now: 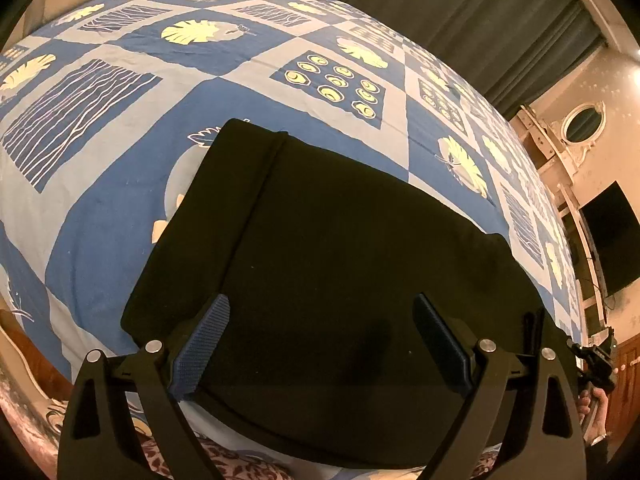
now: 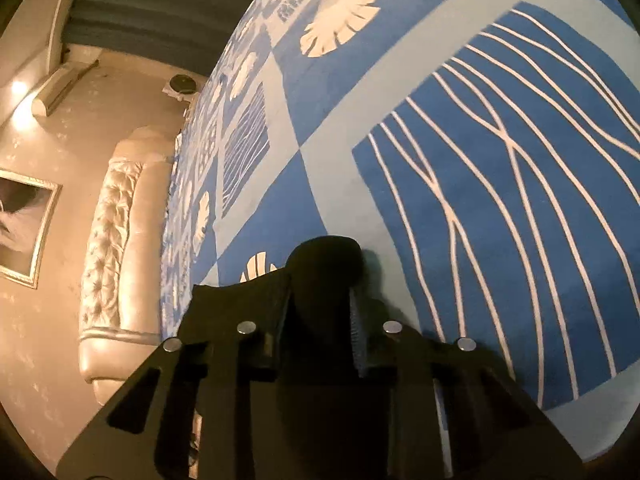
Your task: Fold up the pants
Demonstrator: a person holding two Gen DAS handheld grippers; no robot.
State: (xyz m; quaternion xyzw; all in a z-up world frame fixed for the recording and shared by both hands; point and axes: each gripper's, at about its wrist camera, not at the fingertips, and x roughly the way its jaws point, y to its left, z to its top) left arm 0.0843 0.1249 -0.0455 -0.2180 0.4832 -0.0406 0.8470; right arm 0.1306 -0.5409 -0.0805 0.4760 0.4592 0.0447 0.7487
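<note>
A pair of black fabric pants (image 1: pixel 340 264), folded into a broad flat slab, is seen lying on a bed covered by a blue and pale grey patchwork bedspread (image 1: pixel 120 152) printed with cream leaves, wavy white lines and oval rings. In the left wrist view, the left claw (image 1: pixel 320 344) is held spread wide just above the near part of the pants, its two blue ribbed pads (image 1: pixel 202 346) well apart and nothing caught between them. A lengthwise fold ridge is visible along the left side of the garment, and the far edge is turned towards the head of the bed. Dark green curtains (image 1: pixel 460 12) are seen beyond the bed, and an oval wall mirror in a pale ornate frame (image 1: pixel 583 122) is seen to the right. At the right edge of that view the other device and part of a hand are just visible beside the pants. In the right wrist view, the right claw (image 2: pixel 320 320) is clenched on a bunched fold of the black pants (image 2: pixel 324 276), which bulges out past the fingertips, above a bedspread panel of wavy white lines (image 2: pixel 520 208). A cream tufted headboard (image 2: pixel 108 248) and a framed picture (image 2: pixel 24 228) are seen on the left
</note>
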